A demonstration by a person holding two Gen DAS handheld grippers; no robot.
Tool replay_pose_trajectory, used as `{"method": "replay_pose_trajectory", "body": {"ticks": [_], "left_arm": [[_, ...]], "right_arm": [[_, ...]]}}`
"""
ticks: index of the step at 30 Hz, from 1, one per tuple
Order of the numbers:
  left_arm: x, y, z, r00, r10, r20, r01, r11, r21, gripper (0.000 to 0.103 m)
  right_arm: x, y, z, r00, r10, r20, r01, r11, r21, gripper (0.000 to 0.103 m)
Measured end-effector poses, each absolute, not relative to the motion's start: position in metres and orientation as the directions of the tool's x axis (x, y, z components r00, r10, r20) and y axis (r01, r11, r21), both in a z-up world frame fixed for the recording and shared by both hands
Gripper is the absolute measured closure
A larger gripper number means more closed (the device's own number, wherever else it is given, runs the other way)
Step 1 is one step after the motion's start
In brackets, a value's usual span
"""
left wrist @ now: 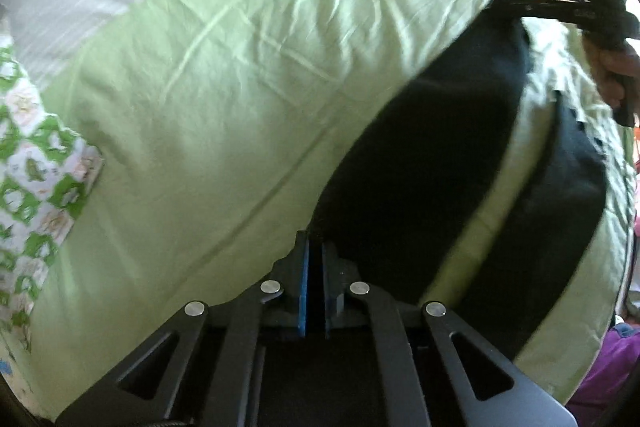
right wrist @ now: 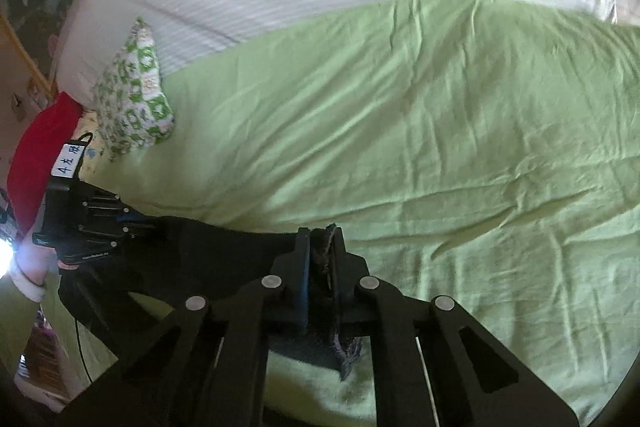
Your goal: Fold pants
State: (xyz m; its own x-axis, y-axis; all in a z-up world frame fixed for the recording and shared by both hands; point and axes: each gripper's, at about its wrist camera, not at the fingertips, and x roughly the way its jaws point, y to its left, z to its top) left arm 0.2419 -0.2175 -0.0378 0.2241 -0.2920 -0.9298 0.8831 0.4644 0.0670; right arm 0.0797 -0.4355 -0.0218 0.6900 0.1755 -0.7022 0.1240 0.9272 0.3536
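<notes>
Pants: dark, soft-fabric pants [left wrist: 460,163] spread on wrinkled light-green bedsheet [left wrist: 248,87].
Left gripper [left wrist: 315,259]: jaws pressed together at the pants' edge; pinch unclear.
Right gripper [right wrist: 320,247]: jaws pinching dark pants fabric.

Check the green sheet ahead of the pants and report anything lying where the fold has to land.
Nothing visible does. The right claw and left claw are both shut on the dark pants. The green sheet beyond them is bare; the patterned pillow sits off at its far edge.
</notes>
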Motion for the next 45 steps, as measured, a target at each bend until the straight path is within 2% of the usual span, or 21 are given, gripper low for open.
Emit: {"method": "replay_pose_trajectory", "body": {"ticks": [10,21,28,35,39,40,42,43,44,45], "left_arm": [[0.155,-0.199,-0.011,0.253,-0.379,-0.890,0.867,0.497,0.034,0.101],[0.093,-0.172,-0.013,0.213,-0.430,-0.877,0.869,0.495,-0.032,0.101],[0.072,-0.148,-0.012,0.206,-0.465,-0.861,0.861,0.505,-0.066,0.101],[0.064,-0.143,-0.044,0.198,-0.452,-0.870,0.831,0.548,-0.095,0.100],[0.067,-0.141,-0.056,0.194,-0.440,-0.877,0.800,0.588,-0.119,0.093],[0.067,-0.139,-0.056,0.192,-0.446,-0.874,0.792,0.597,-0.130,0.093],[0.063,-0.131,-0.049,0.195,-0.471,-0.860,0.777,0.610,-0.158,0.090],[0.062,-0.125,-0.046,0.200,-0.480,-0.854,0.768,0.618,-0.168,0.087],[0.060,-0.118,-0.042,0.207,-0.488,-0.848,0.755,0.631,-0.179,0.087],[0.059,-0.111,-0.038,0.217,-0.493,-0.843,0.743,0.643,-0.185,0.086]], "right_arm": [[0.021,-0.424,-0.008,0.749,0.230,-0.621,0.019,0.930,0.368,0.094],[-0.041,-0.409,-0.025,0.729,0.244,-0.639,0.004,0.933,0.361,0.094],[-0.069,-0.396,-0.017,0.746,0.229,-0.625,-0.008,0.942,0.335,0.094],[-0.082,-0.376,-0.044,0.677,0.180,-0.713,0.030,0.962,0.272,0.095],[-0.081,-0.373,-0.066,0.632,0.162,-0.758,0.080,0.959,0.272,0.094],[-0.083,-0.373,-0.064,0.639,0.154,-0.754,0.092,0.957,0.274,0.090],[-0.088,-0.370,-0.056,0.646,0.126,-0.753,0.118,0.958,0.262,0.069],[-0.092,-0.368,-0.050,0.658,0.105,-0.746,0.132,0.959,0.252,0.050],[-0.098,-0.365,-0.040,0.689,0.093,-0.718,0.130,0.960,0.250,0.046],[-0.104,-0.362,-0.033,0.710,0.095,-0.698,0.121,0.960,0.254,0.046]]}}
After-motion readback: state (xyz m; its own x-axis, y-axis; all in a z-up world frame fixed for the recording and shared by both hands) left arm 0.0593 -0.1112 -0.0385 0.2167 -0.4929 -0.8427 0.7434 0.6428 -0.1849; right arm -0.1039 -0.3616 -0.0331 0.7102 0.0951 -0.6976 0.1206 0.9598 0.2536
